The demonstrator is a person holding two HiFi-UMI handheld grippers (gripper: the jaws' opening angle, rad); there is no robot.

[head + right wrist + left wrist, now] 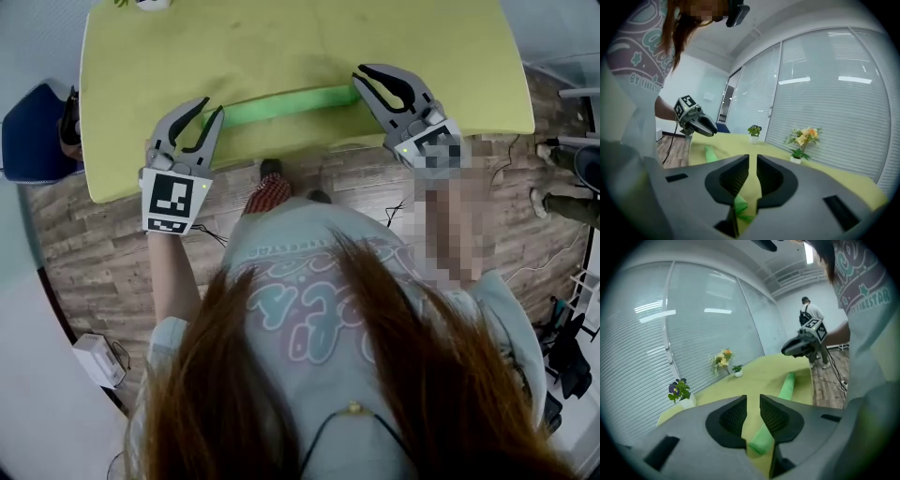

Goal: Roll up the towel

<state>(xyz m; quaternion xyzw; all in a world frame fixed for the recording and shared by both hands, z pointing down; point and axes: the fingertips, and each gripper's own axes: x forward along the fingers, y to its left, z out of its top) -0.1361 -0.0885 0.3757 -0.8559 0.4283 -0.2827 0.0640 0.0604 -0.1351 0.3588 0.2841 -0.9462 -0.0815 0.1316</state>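
Head view: the green towel [281,105] lies as a tight-looking roll near the front edge of the yellow-green table [281,47]. My left gripper [212,106] and right gripper [358,77] hang clear at either end, jaws barely parted, holding nothing. I judge it soft, light and apt to unwind; best pinched across the layers at both ends.

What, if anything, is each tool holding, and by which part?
Nothing: the left tool and right tool are empty, jaws slightly apart; the rolled towel lies free on the table.
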